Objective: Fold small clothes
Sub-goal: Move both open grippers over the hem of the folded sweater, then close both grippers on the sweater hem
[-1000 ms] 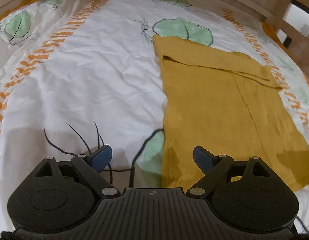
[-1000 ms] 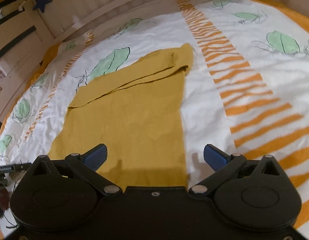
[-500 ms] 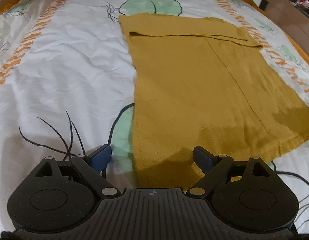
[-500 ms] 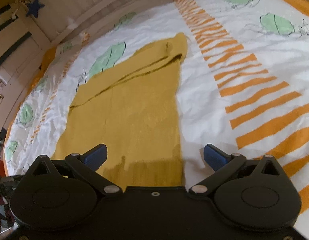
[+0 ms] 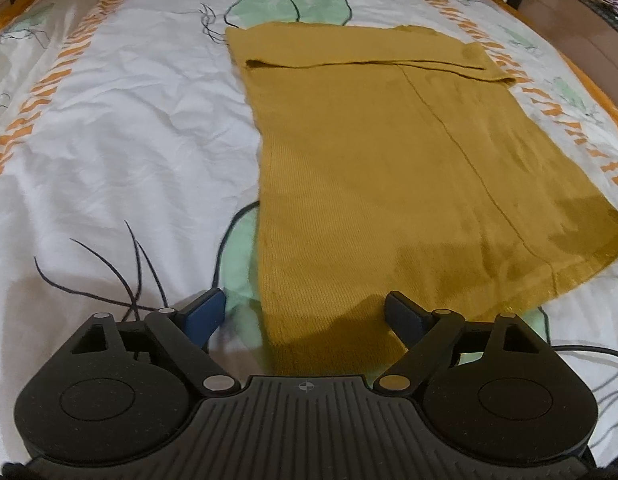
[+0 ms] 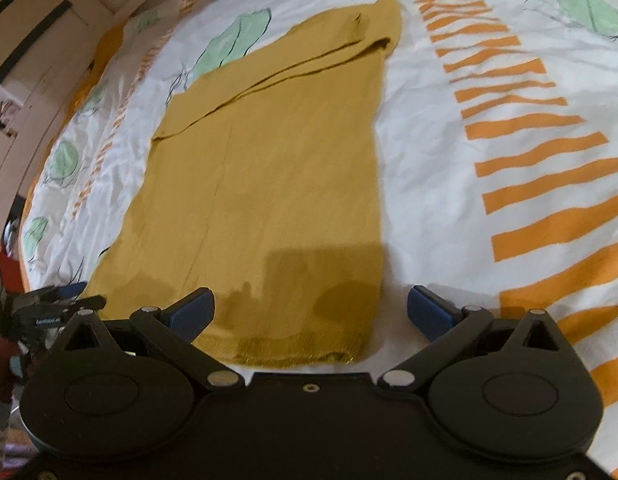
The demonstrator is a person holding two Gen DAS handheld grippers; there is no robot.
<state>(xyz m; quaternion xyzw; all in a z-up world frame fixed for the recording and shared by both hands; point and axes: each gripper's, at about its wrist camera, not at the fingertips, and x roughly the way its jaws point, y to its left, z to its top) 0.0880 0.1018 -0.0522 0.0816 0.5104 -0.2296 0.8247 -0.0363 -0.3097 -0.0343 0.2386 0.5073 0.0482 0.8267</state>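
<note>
A mustard-yellow knit garment (image 5: 389, 184) lies flat on the bed, its far end folded over into a band. In the left wrist view my left gripper (image 5: 303, 304) hovers over the near left corner of the garment. Its jaws are closing, the cloth's edge lies between the blue pads, and nothing is pinched. In the right wrist view the same garment (image 6: 277, 184) stretches away from me. My right gripper (image 6: 309, 298) stands wide open above the near right corner and hem, holding nothing. The left gripper (image 6: 57, 304) shows at the left edge there.
The bedspread (image 5: 129, 140) is white with orange stripes (image 6: 549, 184) and green leaf prints. A wooden bed rail (image 5: 581, 40) runs along the far right. A black cable (image 5: 589, 350) lies on the cover near the left gripper.
Both cameras have tipped down toward the near hem. The left gripper now straddles the garment's corner rather than sitting left of it, and its fingers have narrowed slightly.
</note>
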